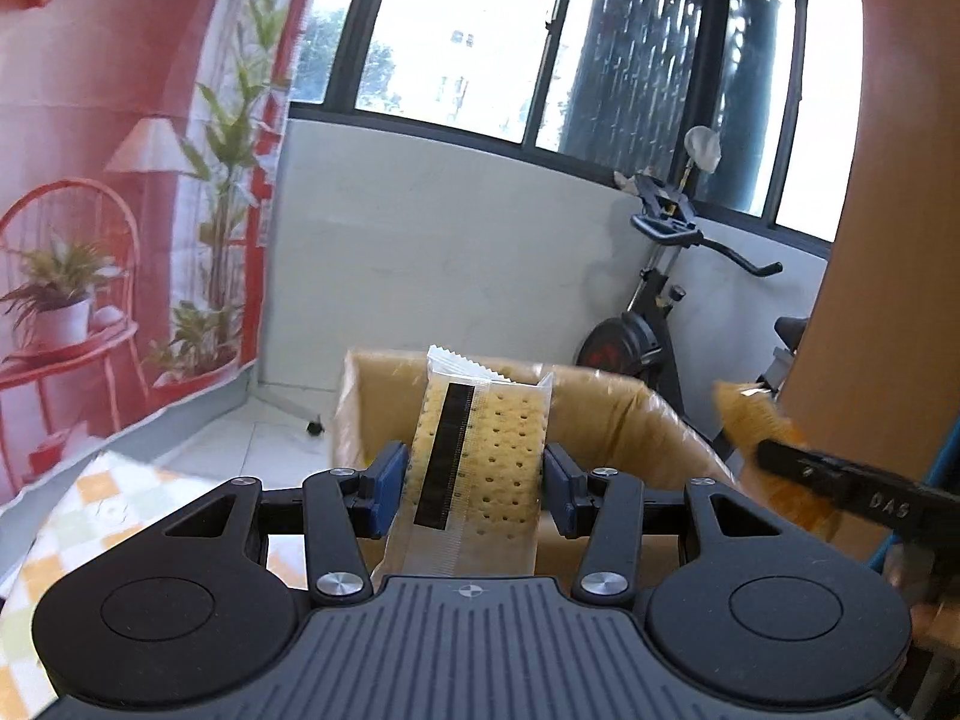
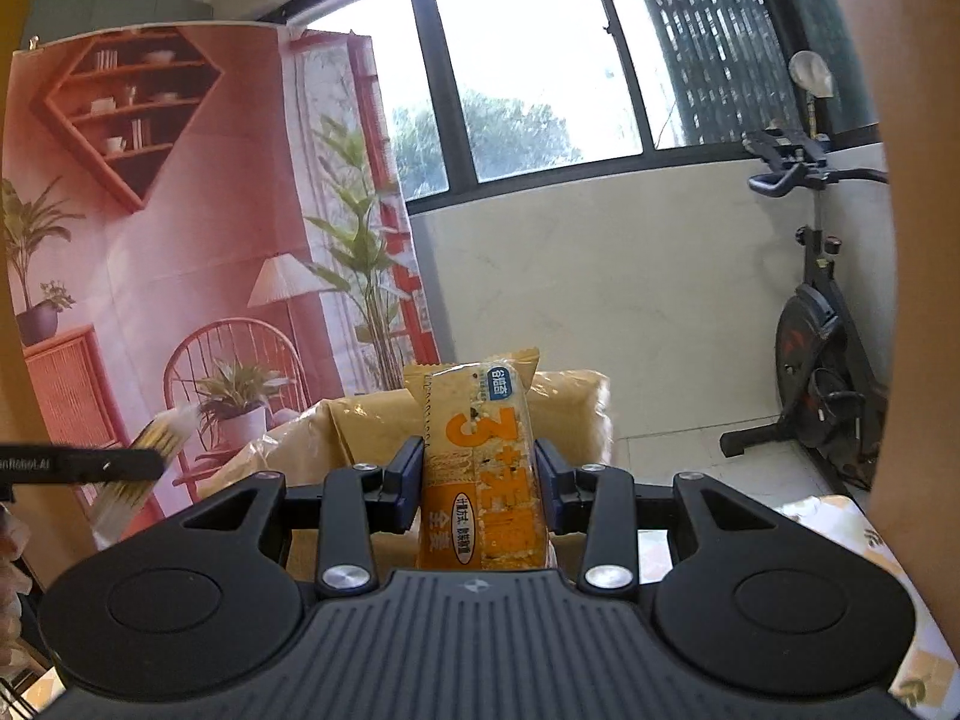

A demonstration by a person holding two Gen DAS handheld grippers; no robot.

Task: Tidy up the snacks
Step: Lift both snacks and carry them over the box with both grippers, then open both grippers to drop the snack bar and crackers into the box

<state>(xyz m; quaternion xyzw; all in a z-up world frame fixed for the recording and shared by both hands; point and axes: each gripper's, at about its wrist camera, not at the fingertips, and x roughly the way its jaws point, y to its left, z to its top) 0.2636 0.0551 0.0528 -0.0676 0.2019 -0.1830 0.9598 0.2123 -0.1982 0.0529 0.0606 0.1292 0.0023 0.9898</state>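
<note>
My left gripper (image 1: 474, 483) is shut on a clear pack of pale yellow crackers (image 1: 480, 468) with a black strip down it; the pack stands upright between the blue pads. Behind it is an open cardboard box (image 1: 606, 414). My right gripper (image 2: 477, 483) is shut on an orange snack pack (image 2: 480, 480) with a large "3" printed on it, also upright, with the same cardboard box (image 2: 570, 408) beyond. In the left wrist view, the right gripper (image 1: 840, 480) and its orange pack (image 1: 750, 414) show blurred at the right. The left gripper (image 2: 84, 463) with its crackers (image 2: 150, 450) appears blurred at the left of the right wrist view.
A checked cloth (image 1: 90, 528) covers the surface under the grippers. A red printed backdrop (image 2: 180, 240) hangs at the left. An exercise bike (image 1: 660, 312) stands by the white wall under the windows. A brown panel (image 1: 888, 240) rises at the right.
</note>
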